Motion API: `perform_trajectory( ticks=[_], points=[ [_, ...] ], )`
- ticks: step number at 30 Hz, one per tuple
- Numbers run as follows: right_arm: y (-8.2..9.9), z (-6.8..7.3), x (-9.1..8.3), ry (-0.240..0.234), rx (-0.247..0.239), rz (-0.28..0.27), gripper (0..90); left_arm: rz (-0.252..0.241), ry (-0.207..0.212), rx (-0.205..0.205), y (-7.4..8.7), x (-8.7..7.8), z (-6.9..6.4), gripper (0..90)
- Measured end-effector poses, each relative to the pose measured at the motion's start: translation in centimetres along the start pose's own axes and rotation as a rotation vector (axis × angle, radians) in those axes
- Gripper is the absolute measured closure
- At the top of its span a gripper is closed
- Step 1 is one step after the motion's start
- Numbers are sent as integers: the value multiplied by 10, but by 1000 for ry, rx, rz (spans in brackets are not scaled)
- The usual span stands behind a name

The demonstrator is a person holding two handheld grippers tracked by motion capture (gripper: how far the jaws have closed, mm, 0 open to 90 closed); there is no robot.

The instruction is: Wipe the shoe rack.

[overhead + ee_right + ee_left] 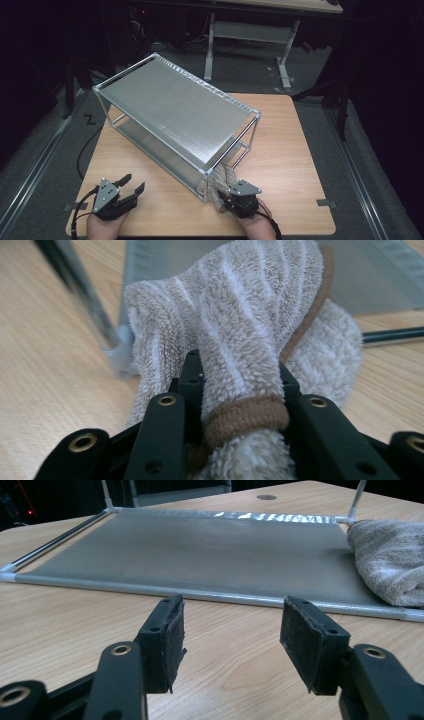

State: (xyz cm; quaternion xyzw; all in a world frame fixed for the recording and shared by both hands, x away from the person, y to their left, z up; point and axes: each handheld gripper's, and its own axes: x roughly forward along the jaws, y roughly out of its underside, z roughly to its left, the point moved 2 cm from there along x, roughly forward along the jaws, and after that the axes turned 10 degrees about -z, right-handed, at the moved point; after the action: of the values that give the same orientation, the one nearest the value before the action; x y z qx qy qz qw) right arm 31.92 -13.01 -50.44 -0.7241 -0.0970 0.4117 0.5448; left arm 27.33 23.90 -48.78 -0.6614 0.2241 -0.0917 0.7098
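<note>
Towel (pixel 250 330) — beige, looped terry with pale ribs and a brown bound edge — bunched into a thick roll. Its length runs from the right gripper (pixel 240 390), whose jaws clamp it, away onto the lower shelf at the near corner of the metal rack (pixel 175 107). Left gripper (pixel 230 625) hangs over the wooden bench (pixel 295 145) — jaws apart, nothing between.

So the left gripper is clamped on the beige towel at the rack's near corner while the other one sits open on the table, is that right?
Not quite: the right gripper is the one clamped on the beige towel, as the right gripper view shows. The left gripper is the open one.
</note>
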Motion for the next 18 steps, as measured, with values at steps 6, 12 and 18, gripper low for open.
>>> perform_trajectory(
  ticks=[6,12,18],
  points=[
    [0,-21,4,73,20,4,689,-3,-16,-4,1,-7,1,427],
    [-3,-58,14,172,82,3,689,2,-39,-15,6,-23,4,426],
    [-1,-96,18,287,137,4,684,37,-32,-24,13,-31,6,417]
  ],
)
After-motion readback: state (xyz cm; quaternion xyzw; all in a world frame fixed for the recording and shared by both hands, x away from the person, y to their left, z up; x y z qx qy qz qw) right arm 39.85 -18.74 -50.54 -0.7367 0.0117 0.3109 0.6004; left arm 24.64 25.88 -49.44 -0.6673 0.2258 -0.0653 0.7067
